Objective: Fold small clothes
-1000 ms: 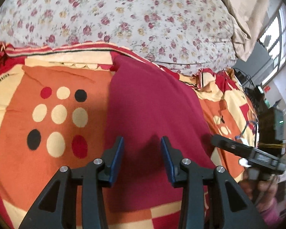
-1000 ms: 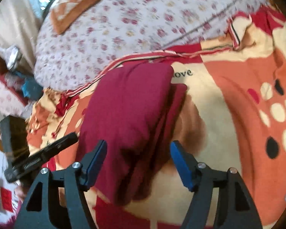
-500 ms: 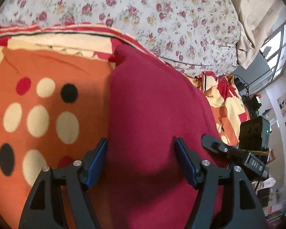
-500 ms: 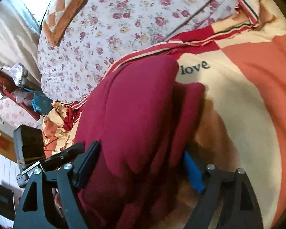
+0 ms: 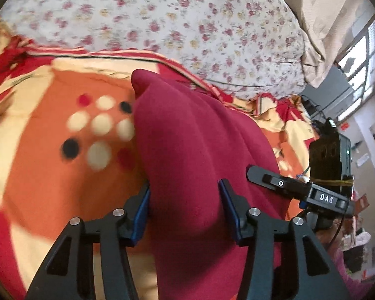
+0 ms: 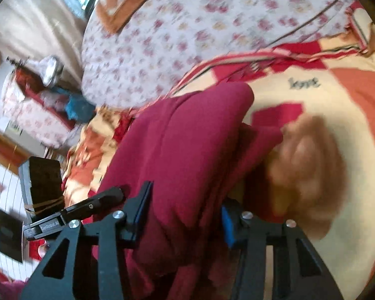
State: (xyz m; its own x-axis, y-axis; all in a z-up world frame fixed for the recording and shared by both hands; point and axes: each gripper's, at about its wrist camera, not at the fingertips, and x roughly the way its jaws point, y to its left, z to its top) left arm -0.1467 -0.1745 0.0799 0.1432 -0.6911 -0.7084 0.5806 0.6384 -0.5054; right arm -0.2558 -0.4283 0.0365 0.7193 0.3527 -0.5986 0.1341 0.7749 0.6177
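A dark red folded garment (image 5: 192,155) hangs lifted above the orange, cream and red patterned blanket (image 5: 50,175). My left gripper (image 5: 185,212) is shut on its near edge, with the thick fold bulging between the blue pads. My right gripper (image 6: 185,215) is shut on the same garment (image 6: 182,150) at the other side; its layers drape down between the fingers. Each gripper shows in the other's view, the right one (image 5: 300,190) at the right edge, the left one (image 6: 75,212) at the lower left.
A white floral quilt (image 5: 175,25) lies beyond the blanket. A window (image 5: 357,57) and cluttered furniture stand at the right. In the right wrist view a floral box with clutter (image 6: 37,100) sits left of the bed.
Both grippers have closed from wide open onto the red garment and raised it off the blanket. The cloth now bunches and hangs between them.
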